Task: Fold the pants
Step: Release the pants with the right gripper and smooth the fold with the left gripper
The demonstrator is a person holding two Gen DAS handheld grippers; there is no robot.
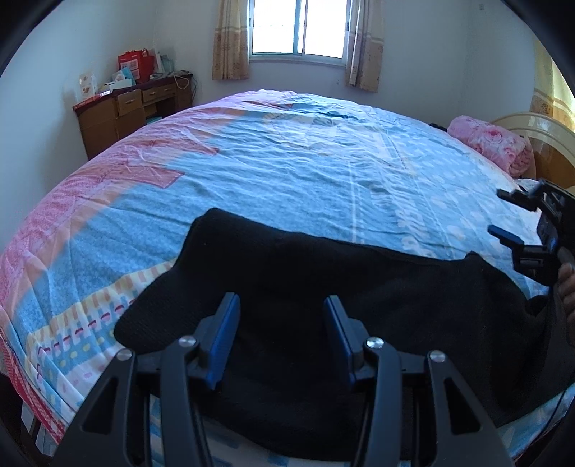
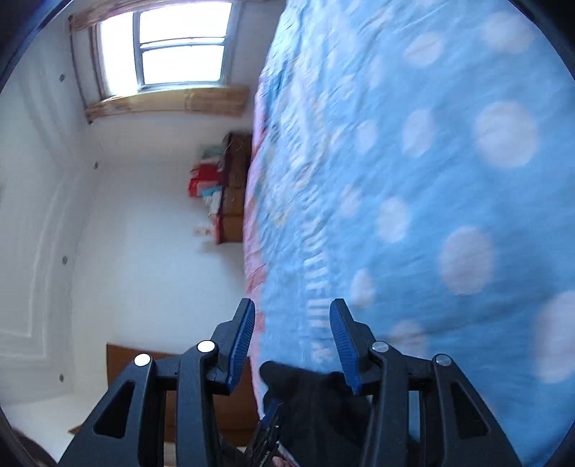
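Observation:
Black pants [image 1: 359,273] lie spread across the near edge of the bed, a folded corner pointing up-left. My left gripper [image 1: 281,298] hovers just over their middle, open, with no cloth between its blue pads. At the right edge of the left wrist view, my right gripper [image 1: 499,212] stands open above the bedcover beyond the pants' right end, with a hand [image 1: 566,280] on its grip. The right wrist view is rolled on its side and blurred. There the right gripper [image 2: 291,303] is open and empty, and one end of the pants [image 2: 309,395] shows low between its finger bases.
The bed carries a blue and pink patterned cover [image 1: 287,172]. A rolled pink floral blanket [image 1: 492,143] lies at the far right by the headboard [image 1: 539,125]. A wooden desk [image 1: 118,115] with boxes stands at the far left under a curtained window [image 1: 300,27].

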